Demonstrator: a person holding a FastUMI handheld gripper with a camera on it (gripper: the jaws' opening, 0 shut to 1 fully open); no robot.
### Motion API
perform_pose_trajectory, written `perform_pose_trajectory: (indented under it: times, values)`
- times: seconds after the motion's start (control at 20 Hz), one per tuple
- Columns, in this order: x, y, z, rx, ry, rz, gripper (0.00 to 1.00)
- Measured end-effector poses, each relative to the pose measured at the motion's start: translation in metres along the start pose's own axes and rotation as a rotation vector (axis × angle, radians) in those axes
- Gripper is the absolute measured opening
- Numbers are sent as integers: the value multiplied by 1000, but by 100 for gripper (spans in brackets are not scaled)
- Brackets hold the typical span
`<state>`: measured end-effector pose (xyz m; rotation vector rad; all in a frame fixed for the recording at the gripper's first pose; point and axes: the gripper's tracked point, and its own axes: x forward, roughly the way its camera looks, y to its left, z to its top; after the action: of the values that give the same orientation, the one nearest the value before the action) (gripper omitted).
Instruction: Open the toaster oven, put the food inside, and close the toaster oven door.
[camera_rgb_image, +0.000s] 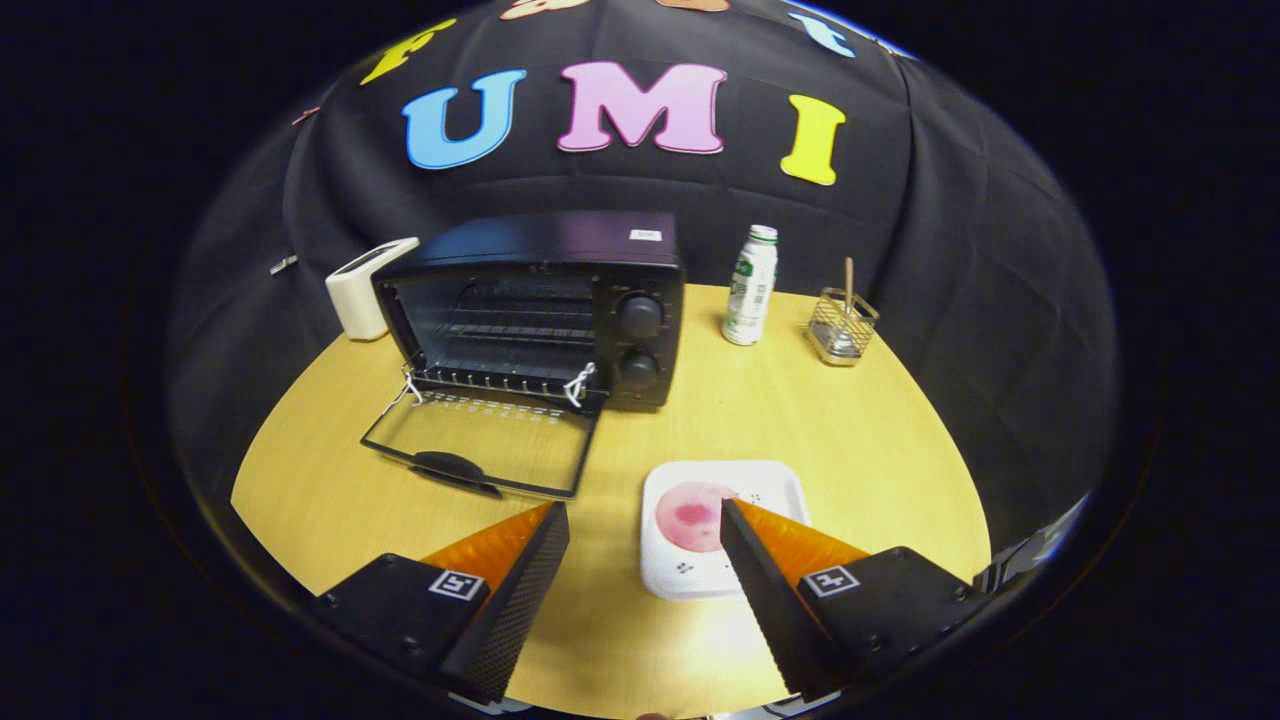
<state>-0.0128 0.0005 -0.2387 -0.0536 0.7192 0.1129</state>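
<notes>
Toaster oven (540, 305) is sitting toward the back of the round wooden table (880, 440), well beyond the fingers and off to their left. Its glass door (480, 450) is lying folded down flat toward the front, handle (450, 466) at the near edge, leaving the inside and the wire rack (520, 330) showing. Two knobs (640, 340) are sitting one above the other on its right panel.

Gripper (645, 535) is standing wide open and holding nothing, with bare table showing between the fingers. Right fingertip (735, 525) is overlapping the white square plate (680, 580); contact cannot be told. Plate is carrying a round pink piece of food (688, 515), lying just inside the right finger. Left fingertip (550, 525) is hovering just short of the door's near right corner.

A white box-shaped device (362, 290) is standing just beside the oven's left side. A white bottle with a green label (751, 285) is standing upright right of the oven. A small wire basket (841, 326) is sitting farther right, with a stick rising out of it.
</notes>
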Motion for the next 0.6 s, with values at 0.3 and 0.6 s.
perform_pose_trajectory:
  times: [0.3,0.6]
  values:
    - [8,-74,-19,97,110,-37,99]
    - [37,-109,-52,93,230,-23,98]
